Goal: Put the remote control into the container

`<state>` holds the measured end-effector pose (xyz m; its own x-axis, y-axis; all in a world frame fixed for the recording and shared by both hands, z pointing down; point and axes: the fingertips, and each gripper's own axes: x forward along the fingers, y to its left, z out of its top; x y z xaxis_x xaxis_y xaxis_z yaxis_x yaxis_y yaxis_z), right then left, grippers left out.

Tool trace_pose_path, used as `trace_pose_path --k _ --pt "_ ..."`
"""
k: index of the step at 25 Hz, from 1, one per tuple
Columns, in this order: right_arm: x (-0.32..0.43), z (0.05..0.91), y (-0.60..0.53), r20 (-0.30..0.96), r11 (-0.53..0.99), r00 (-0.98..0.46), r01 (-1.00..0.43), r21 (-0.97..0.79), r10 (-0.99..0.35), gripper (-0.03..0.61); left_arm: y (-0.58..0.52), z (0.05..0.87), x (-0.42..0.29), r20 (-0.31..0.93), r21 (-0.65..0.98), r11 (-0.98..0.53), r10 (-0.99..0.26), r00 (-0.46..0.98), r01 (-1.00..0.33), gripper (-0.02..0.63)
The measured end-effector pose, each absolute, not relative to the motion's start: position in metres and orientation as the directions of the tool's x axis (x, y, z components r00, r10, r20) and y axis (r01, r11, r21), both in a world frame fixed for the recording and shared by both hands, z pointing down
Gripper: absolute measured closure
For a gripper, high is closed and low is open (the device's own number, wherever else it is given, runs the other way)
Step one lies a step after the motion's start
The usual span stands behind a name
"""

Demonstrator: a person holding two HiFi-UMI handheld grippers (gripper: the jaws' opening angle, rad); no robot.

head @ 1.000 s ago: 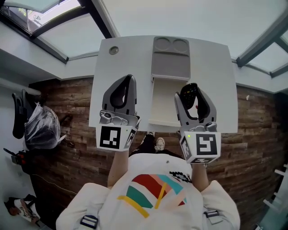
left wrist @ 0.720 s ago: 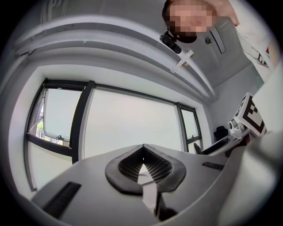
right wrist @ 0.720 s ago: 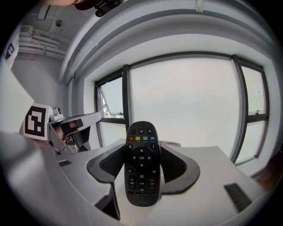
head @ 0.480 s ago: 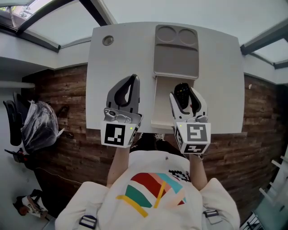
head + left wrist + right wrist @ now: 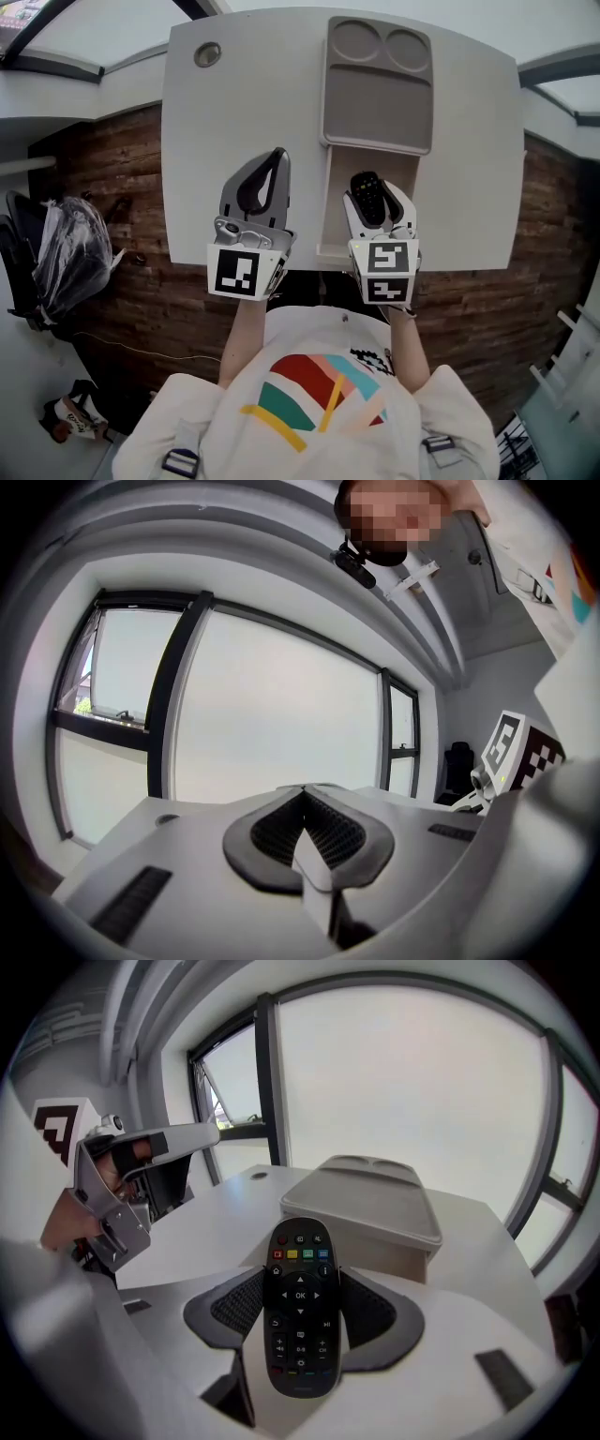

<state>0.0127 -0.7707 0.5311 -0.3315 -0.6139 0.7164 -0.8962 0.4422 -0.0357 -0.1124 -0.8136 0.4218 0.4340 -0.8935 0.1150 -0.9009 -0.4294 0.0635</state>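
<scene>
A black remote control [image 5: 367,196] [image 5: 300,1321] with coloured buttons sits between the pads of my right gripper [image 5: 374,184] [image 5: 300,1279], which is shut on its sides. That gripper hangs tilted down over the open cream part of the container [image 5: 333,211]. The container's grey lid [image 5: 378,89] [image 5: 361,1199], with two round dents, lies slid toward the far side. My left gripper [image 5: 268,159] [image 5: 303,801] is shut with nothing in it, over the bare white table [image 5: 244,103] to the left of the container.
A round cable hole [image 5: 207,54] is in the table's far left corner. The table's near edge runs just under both grippers. A black bag [image 5: 66,258] stands on the wooden floor at the left. Large windows [image 5: 272,724] lie beyond the table.
Both grippers have come down toward the table. The right one has tipped downward and carried the remote from the container's right side to above its open part.
</scene>
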Motion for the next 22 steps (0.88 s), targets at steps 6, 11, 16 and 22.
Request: trace_pose_path --k 6,11,16,22 --pt "0.007 0.572 -0.761 0.82 0.488 -0.273 -0.873 0.01 -0.503 0.325 -0.823 0.445 -0.12 0.152 0.091 -0.431 -0.885 0.44 -0.898 0.607" --pt "0.01 0.586 -0.757 0.846 0.474 -0.248 -0.88 0.007 -0.472 0.327 -0.828 0.45 -0.125 0.165 0.101 -0.428 -0.883 0.439 -0.898 0.607" --pt "0.01 0.592 -0.755 0.856 0.46 -0.255 -0.888 -0.022 -0.45 0.325 -0.831 0.453 -0.121 0.171 0.099 -0.446 -0.873 0.456 -0.89 0.607" --pt "0.008 0.597 -0.756 0.867 0.47 -0.271 -0.882 -0.049 -0.419 0.325 -0.834 0.453 -0.115 0.164 0.108 -0.453 -0.87 0.466 -0.885 0.607"
